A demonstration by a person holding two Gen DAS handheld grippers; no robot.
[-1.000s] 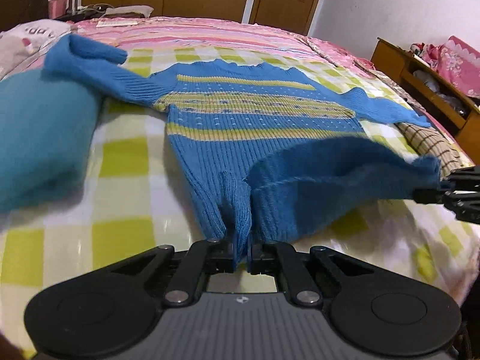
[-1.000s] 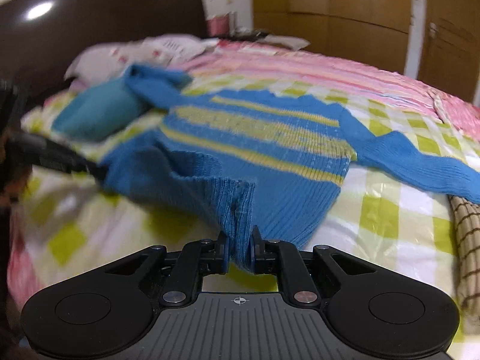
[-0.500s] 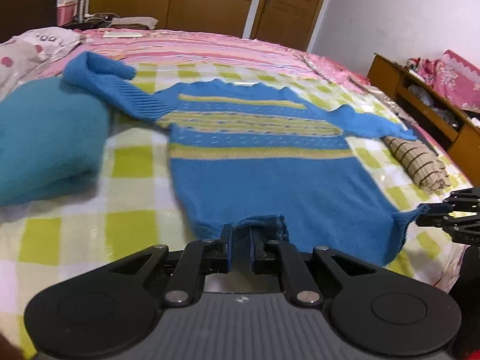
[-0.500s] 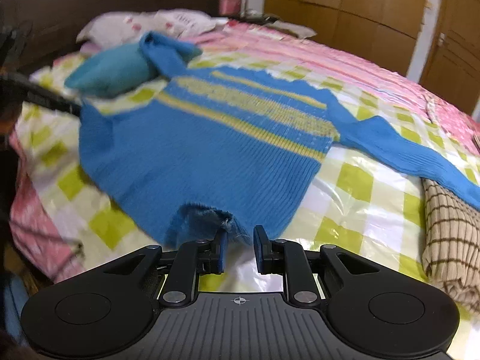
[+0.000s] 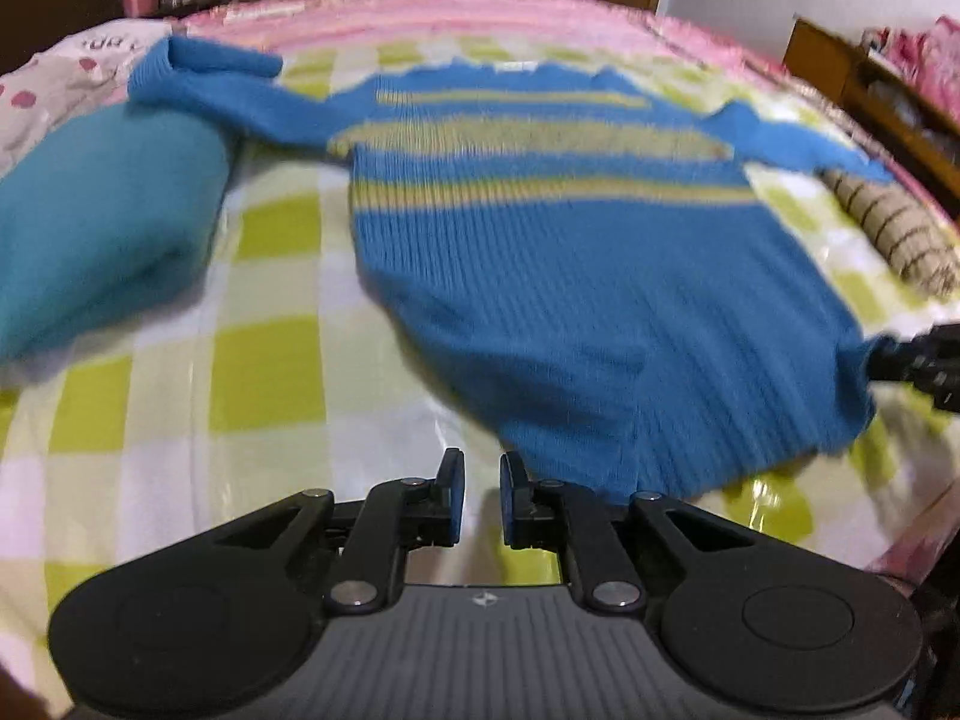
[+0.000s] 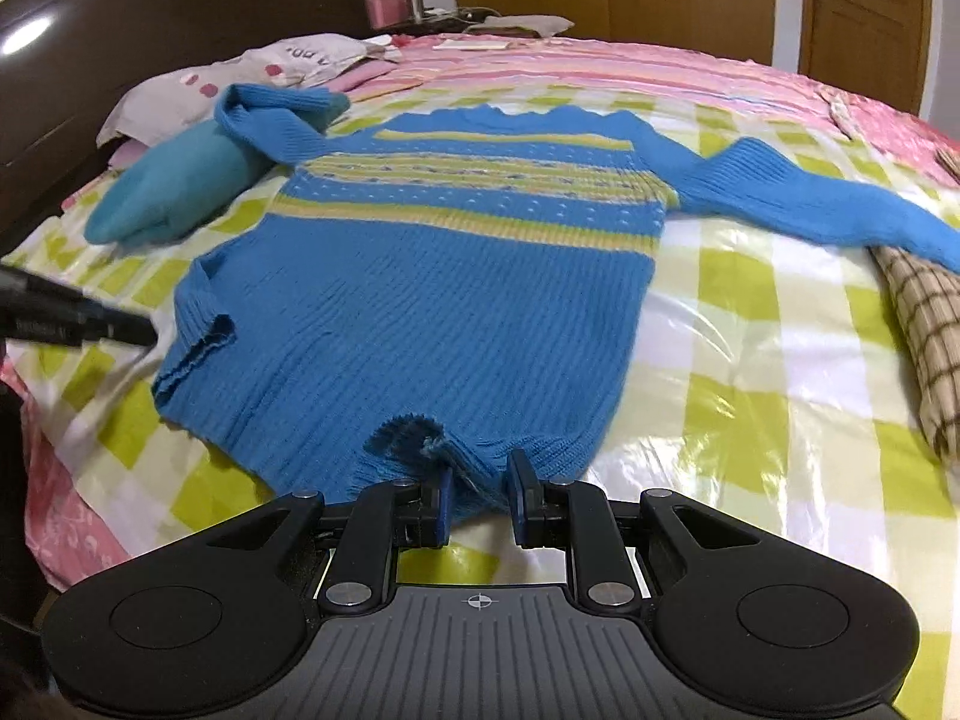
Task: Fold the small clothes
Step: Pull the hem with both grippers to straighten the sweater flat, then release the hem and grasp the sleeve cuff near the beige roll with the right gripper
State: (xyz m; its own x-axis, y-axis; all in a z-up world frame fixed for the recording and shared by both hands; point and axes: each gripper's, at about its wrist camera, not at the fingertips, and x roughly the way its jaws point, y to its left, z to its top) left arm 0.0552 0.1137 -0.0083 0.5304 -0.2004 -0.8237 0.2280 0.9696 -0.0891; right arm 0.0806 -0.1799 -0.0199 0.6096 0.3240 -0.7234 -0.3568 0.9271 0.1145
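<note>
A blue knit sweater (image 5: 588,264) with yellow stripes lies spread flat on the checked bed cover, hem toward me; it also shows in the right wrist view (image 6: 444,276). Its left sleeve rests on a teal cushion and its right sleeve stretches out to the right. My left gripper (image 5: 482,480) is open and empty, just left of the hem corner. My right gripper (image 6: 478,483) is open, its jaws either side of a rumpled bit of hem (image 6: 420,441) without pinching it. Each gripper shows in the other view at the frame edge (image 6: 78,324) (image 5: 924,360).
A teal cushion (image 5: 90,222) lies left of the sweater, also in the right wrist view (image 6: 174,186). A folded brown checked cloth (image 6: 927,324) lies at the right. The bed's near edge (image 6: 66,516) runs just below the hem. A dark headboard (image 6: 120,48) stands at left.
Both grippers held the lifted hem a second ago. They pulled it flat toward the bed edge, then opened and let go. The left gripper has moved left off the hem.
</note>
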